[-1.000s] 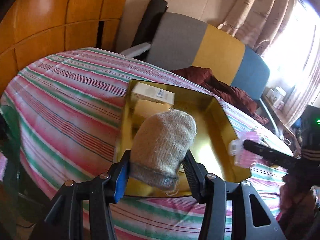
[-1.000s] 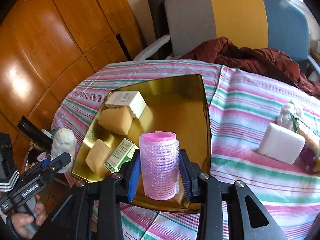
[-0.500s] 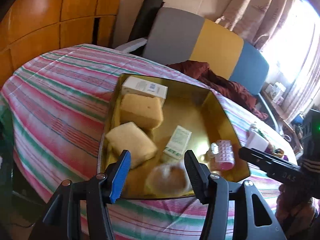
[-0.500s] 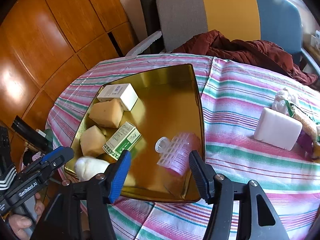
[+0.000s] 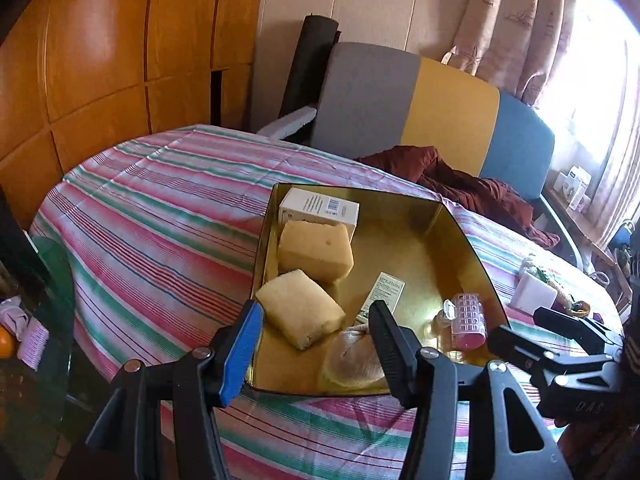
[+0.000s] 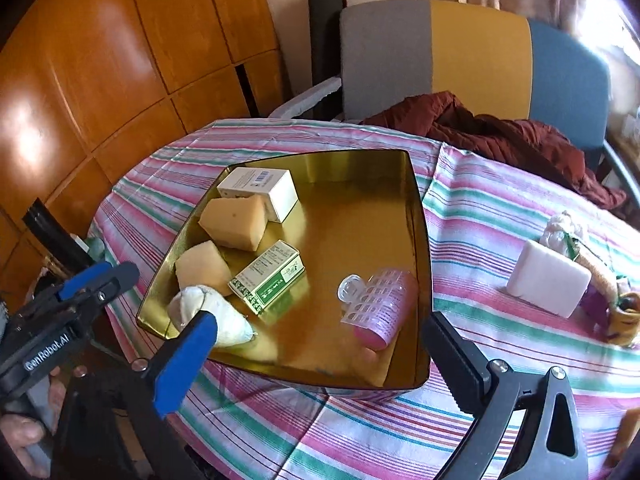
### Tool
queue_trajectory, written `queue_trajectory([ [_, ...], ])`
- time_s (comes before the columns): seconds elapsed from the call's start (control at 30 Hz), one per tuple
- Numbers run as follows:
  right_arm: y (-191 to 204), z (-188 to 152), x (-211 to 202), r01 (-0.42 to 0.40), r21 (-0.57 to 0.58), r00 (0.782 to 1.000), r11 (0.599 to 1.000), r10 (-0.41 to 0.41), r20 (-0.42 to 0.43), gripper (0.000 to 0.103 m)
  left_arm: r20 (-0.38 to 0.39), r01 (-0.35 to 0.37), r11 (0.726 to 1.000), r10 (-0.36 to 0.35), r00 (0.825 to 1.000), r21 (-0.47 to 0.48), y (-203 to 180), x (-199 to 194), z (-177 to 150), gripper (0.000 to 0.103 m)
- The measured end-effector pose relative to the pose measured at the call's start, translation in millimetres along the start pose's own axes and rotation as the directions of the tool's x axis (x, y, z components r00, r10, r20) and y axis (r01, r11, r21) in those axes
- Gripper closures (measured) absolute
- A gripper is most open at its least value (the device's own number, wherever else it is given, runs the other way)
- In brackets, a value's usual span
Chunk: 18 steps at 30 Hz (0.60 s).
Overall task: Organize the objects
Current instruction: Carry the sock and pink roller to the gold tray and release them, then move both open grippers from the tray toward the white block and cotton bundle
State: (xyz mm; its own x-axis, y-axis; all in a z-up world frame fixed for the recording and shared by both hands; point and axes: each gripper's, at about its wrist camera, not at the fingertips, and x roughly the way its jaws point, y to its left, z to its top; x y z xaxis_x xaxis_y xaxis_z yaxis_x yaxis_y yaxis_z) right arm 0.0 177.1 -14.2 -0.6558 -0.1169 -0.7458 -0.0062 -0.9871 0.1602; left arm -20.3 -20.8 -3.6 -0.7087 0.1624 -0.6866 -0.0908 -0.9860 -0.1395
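A gold tray (image 5: 456,224) (image 6: 416,208) sits on the striped tablecloth. In it lie a white box (image 5: 320,210) (image 6: 260,186), two yellow sponges (image 5: 314,246) (image 6: 236,220), a green-white box (image 6: 268,276) (image 5: 384,288), a grey knitted pouch (image 5: 354,360) (image 6: 212,316) and a pink hair roller (image 5: 468,320) (image 6: 380,308). My left gripper (image 5: 314,344) is open and empty above the tray's near edge. My right gripper (image 6: 320,348) is open and empty above the tray's near side.
A white block (image 6: 548,284) (image 5: 534,292) and a bundle of small items (image 6: 600,276) lie on the cloth right of the tray. A dark red garment (image 6: 500,128) lies on the grey, yellow and blue chair (image 6: 472,48) behind. Wood panelling (image 5: 100,60) stands left.
Both grippers opened. The left dropped the knitted pouch and the right dropped the pink roller; both now lie in the tray. Both grippers have pulled back from it.
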Motion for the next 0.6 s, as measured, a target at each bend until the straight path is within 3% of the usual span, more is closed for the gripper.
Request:
queue_trajectory([
  [0.6,-15,-7,-20,0.062,0.037,0.997,0.997,-0.064,0.041,0.0,0.01,0.011,0.996,-0.012,1.0,0.09,-22,-13,-5,0.047],
])
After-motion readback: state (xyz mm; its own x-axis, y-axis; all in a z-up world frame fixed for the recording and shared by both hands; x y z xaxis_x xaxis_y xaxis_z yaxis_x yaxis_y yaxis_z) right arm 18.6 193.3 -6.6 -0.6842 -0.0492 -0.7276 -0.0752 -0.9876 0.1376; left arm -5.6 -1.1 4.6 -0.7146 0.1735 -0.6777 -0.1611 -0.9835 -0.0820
